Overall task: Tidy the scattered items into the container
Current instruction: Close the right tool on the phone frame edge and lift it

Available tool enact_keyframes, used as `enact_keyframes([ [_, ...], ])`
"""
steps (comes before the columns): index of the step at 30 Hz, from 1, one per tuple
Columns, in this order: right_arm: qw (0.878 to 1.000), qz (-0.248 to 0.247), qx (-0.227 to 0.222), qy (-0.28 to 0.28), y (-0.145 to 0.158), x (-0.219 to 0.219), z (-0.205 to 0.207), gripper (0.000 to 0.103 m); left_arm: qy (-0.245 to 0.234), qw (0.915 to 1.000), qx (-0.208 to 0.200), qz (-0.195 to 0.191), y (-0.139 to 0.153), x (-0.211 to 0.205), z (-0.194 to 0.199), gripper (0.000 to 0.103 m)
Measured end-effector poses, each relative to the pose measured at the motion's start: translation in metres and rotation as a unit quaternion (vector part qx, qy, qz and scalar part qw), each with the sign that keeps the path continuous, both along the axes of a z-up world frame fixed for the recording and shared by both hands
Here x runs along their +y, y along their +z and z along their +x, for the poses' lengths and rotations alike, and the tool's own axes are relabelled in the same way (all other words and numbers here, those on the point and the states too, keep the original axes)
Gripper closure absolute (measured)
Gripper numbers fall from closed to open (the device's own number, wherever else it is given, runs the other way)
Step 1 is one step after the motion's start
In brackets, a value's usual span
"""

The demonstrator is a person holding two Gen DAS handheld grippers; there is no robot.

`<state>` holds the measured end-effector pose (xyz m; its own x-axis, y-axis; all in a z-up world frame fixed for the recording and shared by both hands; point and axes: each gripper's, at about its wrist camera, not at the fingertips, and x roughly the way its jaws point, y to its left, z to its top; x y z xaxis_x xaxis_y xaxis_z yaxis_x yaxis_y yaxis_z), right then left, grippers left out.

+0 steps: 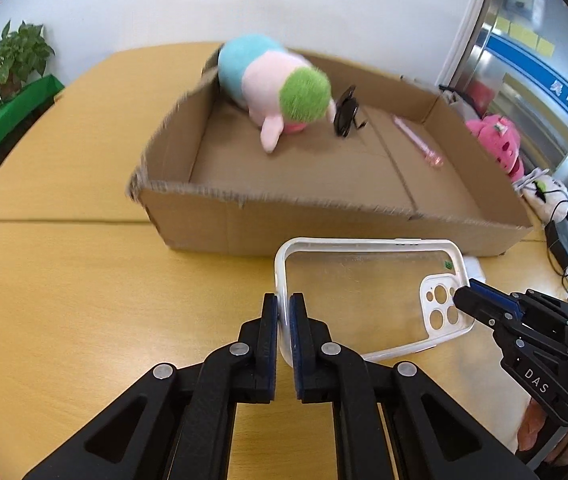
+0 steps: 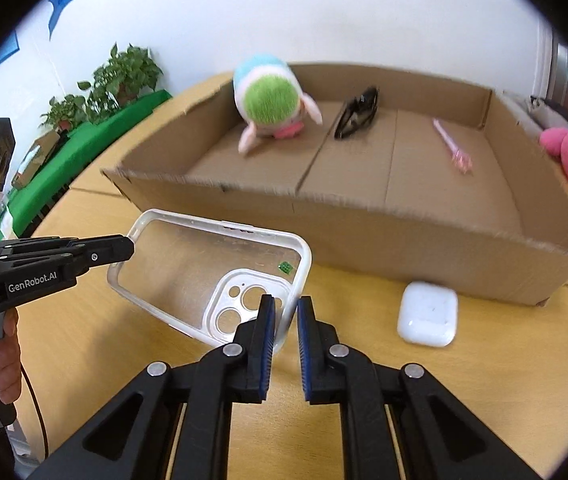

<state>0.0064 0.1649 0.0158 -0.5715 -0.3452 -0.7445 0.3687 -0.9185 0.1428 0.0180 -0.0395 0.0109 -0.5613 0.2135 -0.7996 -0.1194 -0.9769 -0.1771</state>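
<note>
— Why two grippers on one phone case [image 1: 368, 292]?

— It's thin and floppy. The left gripper [image 1: 284, 312] pinches its left rim, the right gripper [image 2: 286, 316] clamps the camera-cutout end, so it stays level just near the cardboard box [image 1: 220, 224].

— And its look?

— Clear back, white frame, tiny green sticker — not yet in the box.
</note>
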Motion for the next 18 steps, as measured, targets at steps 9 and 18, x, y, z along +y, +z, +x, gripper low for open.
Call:
enact_keyframes([
  [9,0.994,-0.016,0.105,-0.012,0.084,0.007,-0.019,0.093,-0.02,0.9945,0.102,-0.016,0.085,0.006,-0.022,0.098],
  [18,0.992,-0.005,0.128,-0.015,0.109,-0.015,-0.082,0.094,-0.003,0.9951,0.095,-0.027,0.106,-0.013,-0.091,0.098],
])
